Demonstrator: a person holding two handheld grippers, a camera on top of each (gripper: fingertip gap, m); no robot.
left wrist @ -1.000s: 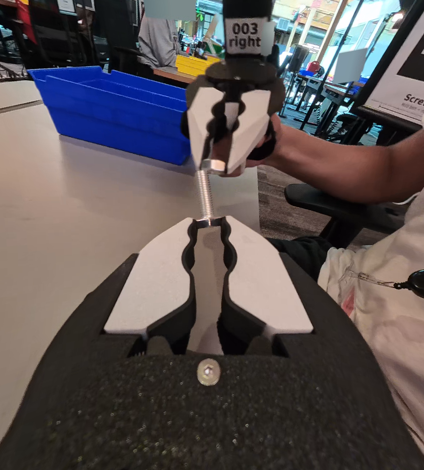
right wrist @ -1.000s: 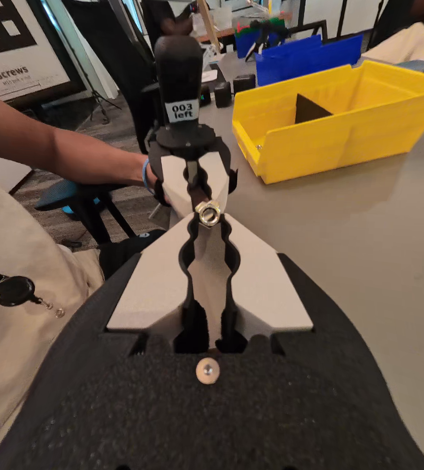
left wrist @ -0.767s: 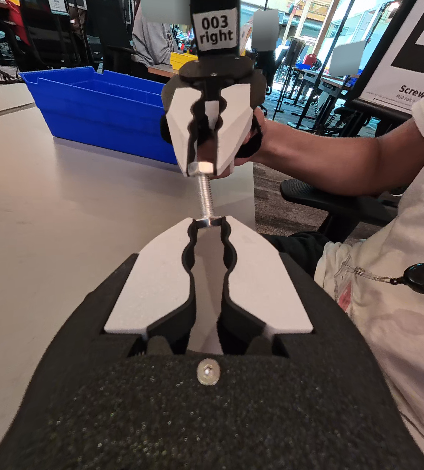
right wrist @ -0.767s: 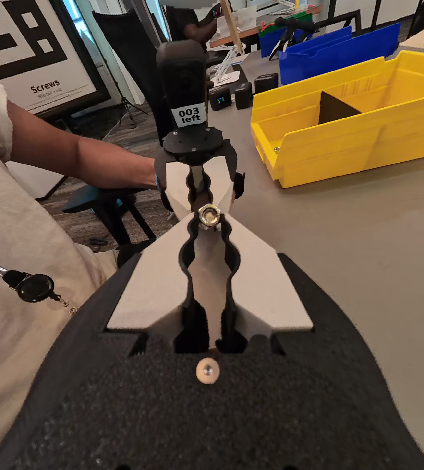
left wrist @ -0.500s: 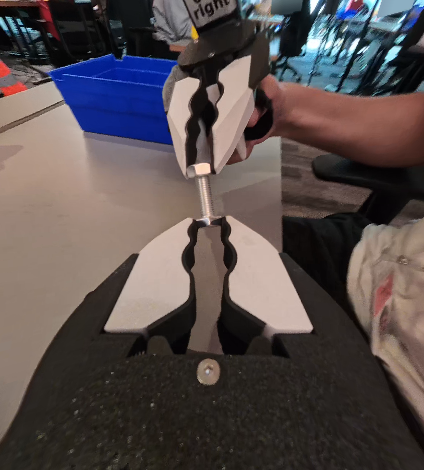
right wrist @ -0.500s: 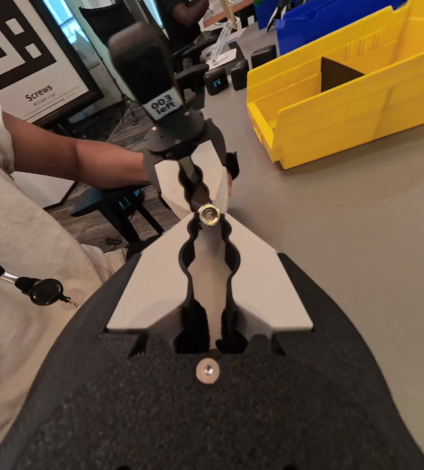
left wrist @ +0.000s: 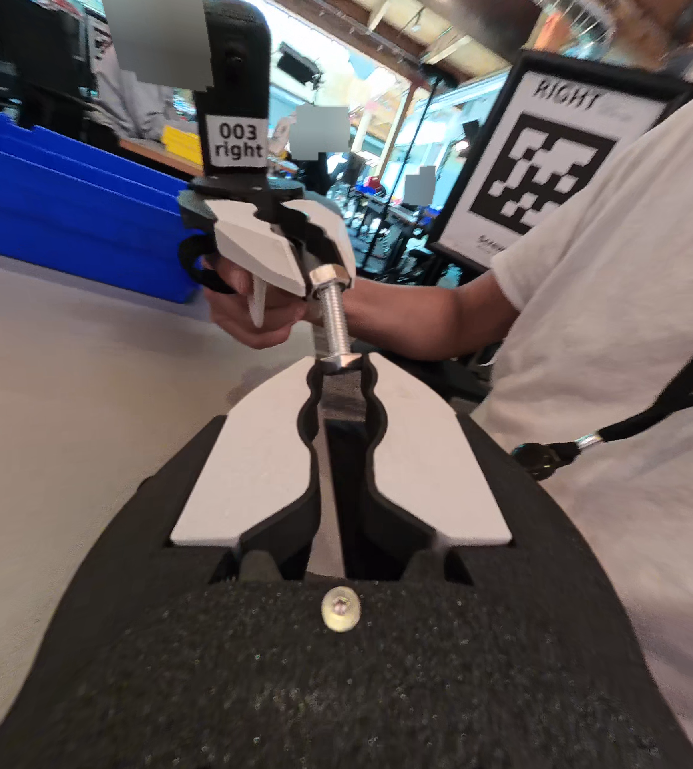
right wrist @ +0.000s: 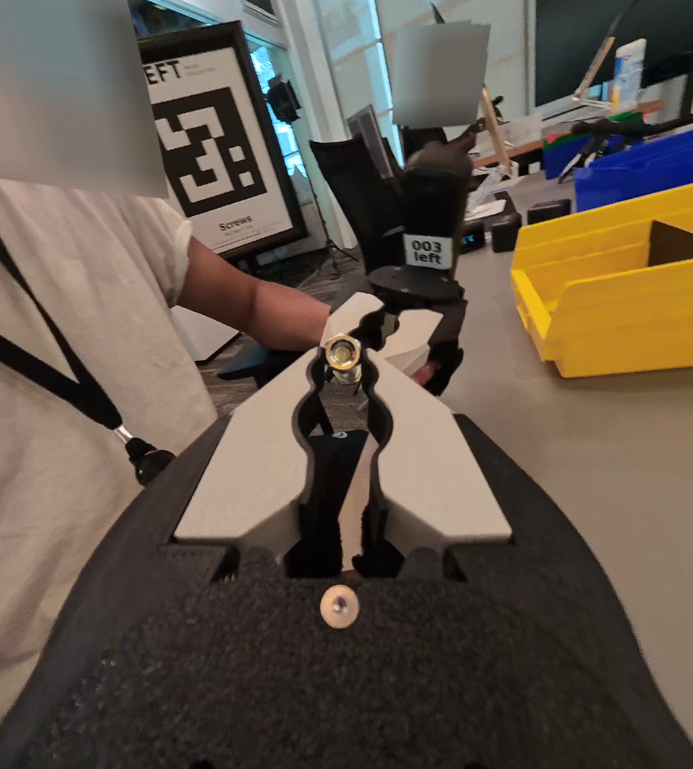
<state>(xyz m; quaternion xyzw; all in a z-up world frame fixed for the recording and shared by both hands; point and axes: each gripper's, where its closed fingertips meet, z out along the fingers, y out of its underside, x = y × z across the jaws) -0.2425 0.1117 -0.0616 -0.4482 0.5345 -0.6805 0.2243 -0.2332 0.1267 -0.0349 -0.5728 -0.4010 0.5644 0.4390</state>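
1. A wide grey table [right wrist: 586, 478] fills the right part of the right wrist view and the left part of the left wrist view.
2. A person in a white shirt [left wrist: 627, 291] sits close at the near edge of the table and holds both grippers.
3. A blue plastic bin [left wrist: 66, 216] stands far on the left in the left wrist view. A yellow plastic bin [right wrist: 627, 299] with a dark divider stands far on the right in the right wrist view.
4. A framed white board with a black square pattern [left wrist: 544, 166] stands behind the person; another such board [right wrist: 207, 158] shows in the right wrist view.
5. The left gripper [left wrist: 338, 360], black with white fingers, has its fingers narrow, clamped on the hexagonal head of the long silver threaded bolt [left wrist: 333, 322].
6. The right gripper [right wrist: 340, 353], of the same kind, has its fingers narrow around the silver hexagonal nut [left wrist: 328, 274], which sits on the far end of the bolt.
7. The bolt is in the air above the near table edge, stretched between the two grippers, which point at each other.
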